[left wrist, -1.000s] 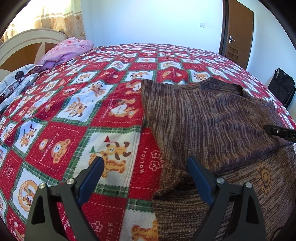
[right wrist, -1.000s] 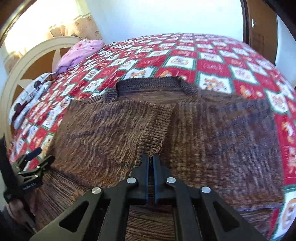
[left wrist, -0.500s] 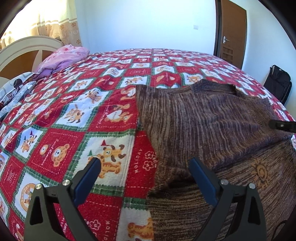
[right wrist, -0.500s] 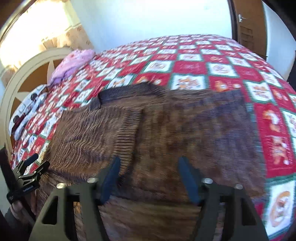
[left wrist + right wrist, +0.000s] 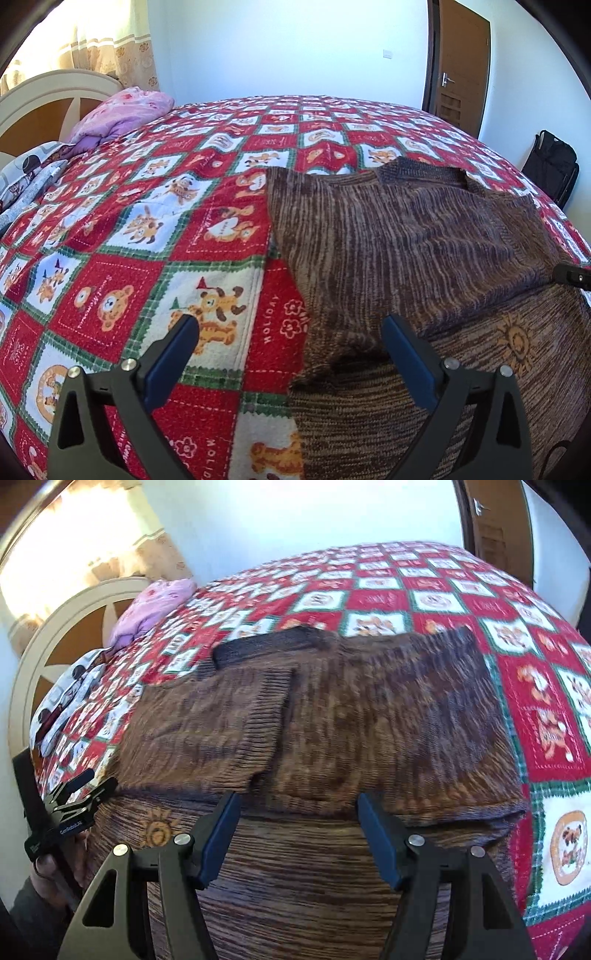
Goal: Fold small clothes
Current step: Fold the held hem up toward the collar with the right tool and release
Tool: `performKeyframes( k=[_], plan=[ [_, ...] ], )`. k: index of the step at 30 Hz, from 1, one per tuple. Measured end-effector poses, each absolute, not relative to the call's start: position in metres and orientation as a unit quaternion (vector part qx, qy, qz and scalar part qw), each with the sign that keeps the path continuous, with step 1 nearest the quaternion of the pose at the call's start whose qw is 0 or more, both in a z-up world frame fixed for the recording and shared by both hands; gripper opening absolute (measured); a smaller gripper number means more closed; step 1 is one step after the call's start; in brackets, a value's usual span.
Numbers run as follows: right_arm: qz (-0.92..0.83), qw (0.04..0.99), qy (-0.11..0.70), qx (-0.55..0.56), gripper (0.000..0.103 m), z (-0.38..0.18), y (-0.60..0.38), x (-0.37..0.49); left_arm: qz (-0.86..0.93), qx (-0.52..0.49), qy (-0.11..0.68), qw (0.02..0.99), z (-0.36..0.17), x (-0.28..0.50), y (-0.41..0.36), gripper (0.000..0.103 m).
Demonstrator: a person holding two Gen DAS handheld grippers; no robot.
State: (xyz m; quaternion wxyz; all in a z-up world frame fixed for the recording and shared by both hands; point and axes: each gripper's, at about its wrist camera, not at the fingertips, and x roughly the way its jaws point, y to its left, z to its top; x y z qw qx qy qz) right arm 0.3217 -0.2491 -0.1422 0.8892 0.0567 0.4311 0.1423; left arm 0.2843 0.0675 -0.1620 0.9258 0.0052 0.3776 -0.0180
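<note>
Brown knitted sweater [image 5: 399,236] lying flat on the bed [image 5: 155,206], whose red, white and green cartoon-bear quilt shows on both sides of the garment. We see both sleeves folded inward over the chest: in the right wrist view the cuff of one sleeve [image 5: 266,716] lies across the body and ends near the other sleeve [image 5: 406,716], while the dark ribbed collar [image 5: 273,646] points toward the far wall. A small orange sun motif [image 5: 515,341] marks the lower body panel of the sweater.

We hold the left gripper [image 5: 290,354] with its blue-padded jaws spread wide, straddling the left edge of the sweater where it meets the quilt; it grasps nothing. Our right gripper [image 5: 297,830] is likewise spread apart, poised over the lower panel just short of the folded sleeves, with no cloth between its pads.

Beyond the sweater, a pink bundle of bedding [image 5: 122,114] rests near the headboard [image 5: 74,627], and a brown door [image 5: 461,70] stands in the far wall.
</note>
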Motion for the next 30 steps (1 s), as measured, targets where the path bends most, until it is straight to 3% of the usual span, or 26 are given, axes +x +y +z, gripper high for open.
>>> performKeyframes(
  k=[8, 14, 30],
  plan=[
    [0.134, 0.909, 0.393, 0.027, 0.066, -0.125, -0.238, 0.316, -0.015, 0.010, 0.379, 0.925, -0.163, 0.284, 0.067, 0.102],
    [0.181, 0.869, 0.454, 0.079, 0.067, -0.155, -0.227, 0.349, -0.014, 0.009, 0.379, 0.925, -0.163, 0.283, 0.067, 0.102],
    [0.179, 0.880, 0.439, 0.004, 0.067, -0.144, -0.202, 0.319, 0.015, 0.060, 0.368, 0.928, -0.154, 0.267, 0.052, 0.102]
  ],
)
